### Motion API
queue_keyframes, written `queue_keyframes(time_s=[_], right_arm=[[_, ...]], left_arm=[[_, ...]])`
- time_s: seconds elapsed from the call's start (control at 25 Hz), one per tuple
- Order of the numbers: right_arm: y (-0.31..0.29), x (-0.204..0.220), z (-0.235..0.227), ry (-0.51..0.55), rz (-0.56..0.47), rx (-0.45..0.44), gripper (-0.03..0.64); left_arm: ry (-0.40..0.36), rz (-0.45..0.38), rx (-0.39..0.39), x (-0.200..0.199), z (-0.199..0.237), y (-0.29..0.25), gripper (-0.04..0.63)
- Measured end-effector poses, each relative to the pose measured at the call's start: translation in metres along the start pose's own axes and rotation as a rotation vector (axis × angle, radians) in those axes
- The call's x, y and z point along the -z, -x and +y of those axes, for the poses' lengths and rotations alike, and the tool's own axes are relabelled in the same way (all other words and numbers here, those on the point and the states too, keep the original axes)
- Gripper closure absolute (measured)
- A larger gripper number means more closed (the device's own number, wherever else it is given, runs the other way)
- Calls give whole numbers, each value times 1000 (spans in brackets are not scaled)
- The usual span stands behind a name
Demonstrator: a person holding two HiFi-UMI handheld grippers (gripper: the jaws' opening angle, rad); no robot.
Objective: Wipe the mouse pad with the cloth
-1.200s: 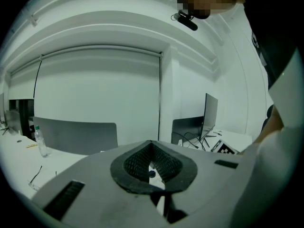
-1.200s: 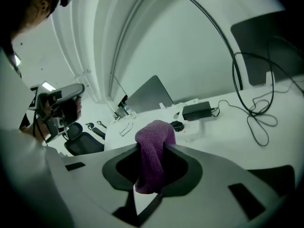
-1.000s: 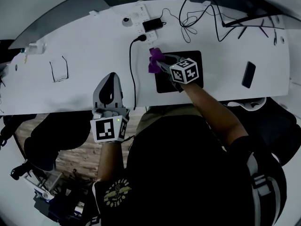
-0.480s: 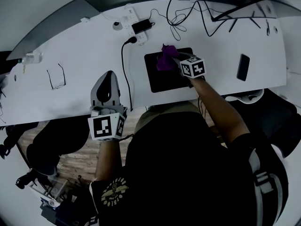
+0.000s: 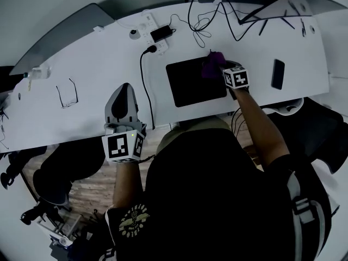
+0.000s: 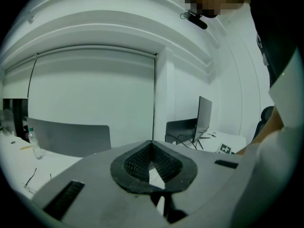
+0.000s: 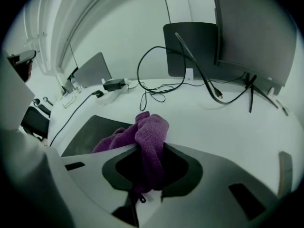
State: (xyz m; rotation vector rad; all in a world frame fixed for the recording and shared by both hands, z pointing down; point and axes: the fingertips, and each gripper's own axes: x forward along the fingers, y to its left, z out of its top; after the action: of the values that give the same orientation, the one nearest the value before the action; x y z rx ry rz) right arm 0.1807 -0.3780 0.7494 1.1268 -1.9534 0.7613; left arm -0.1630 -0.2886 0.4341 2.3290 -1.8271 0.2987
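Note:
The black mouse pad (image 5: 193, 86) lies on the white desk (image 5: 98, 58), in front of the person. A purple cloth (image 5: 212, 65) rests bunched on the pad's far right corner, with my right gripper (image 5: 216, 68) shut on it. In the right gripper view the cloth (image 7: 152, 129) sticks up from between the jaws, and the mouse pad (image 7: 92, 133) stretches away to the left. My left gripper (image 5: 124, 94) hovers over the desk's near edge, left of the pad. It is shut and holds nothing. In the left gripper view that gripper (image 6: 152, 145) points out at the room.
A power strip (image 5: 147, 22) with a black charger (image 5: 162, 33) and a tangle of cables (image 5: 209, 15) lie behind the pad. A black cable (image 5: 144, 86) runs down the desk between my grippers. A phone (image 5: 277, 74) lies at the right, glasses (image 5: 68, 92) at the left.
My right gripper has dragged the purple cloth across the mouse pad from its far left edge to its far right corner. The left gripper has stayed put.

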Motion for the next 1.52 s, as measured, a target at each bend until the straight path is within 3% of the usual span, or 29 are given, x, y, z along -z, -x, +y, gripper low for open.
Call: queue_keyframes(time_s=[0.12,0.2,0.52,0.76,0.88,1.0,1.16,1.36,1.52], right_arm=[[15,-4,-4,62,2,57,525],[30,-15,11,67,-42,36,525],[85,-50,120,42,-198,-179,525],[86,-50,211,-66,-197,-416,525],[71,-35,246,-102,-157,-483,525],[43,-8,255,-137,-90,-472,525],[14,26,232,-156,-22,-367,525],[7,44,199,-150,-16,-269,525],[10,49,180,-193,-29,-240,525]], left_arm=[[12,3,-11,5,10,13,594],[10,9,-21,8,17,22,594],[5,-31,-48,-2,37,55,594],[-13,-19,-45,1,49,80,594],[-22,-15,-45,3,54,92,594],[-29,-14,-52,5,63,104,594],[-31,-3,-53,10,67,115,594],[-41,3,-22,11,63,115,594],[-39,-13,-14,7,62,106,594]])
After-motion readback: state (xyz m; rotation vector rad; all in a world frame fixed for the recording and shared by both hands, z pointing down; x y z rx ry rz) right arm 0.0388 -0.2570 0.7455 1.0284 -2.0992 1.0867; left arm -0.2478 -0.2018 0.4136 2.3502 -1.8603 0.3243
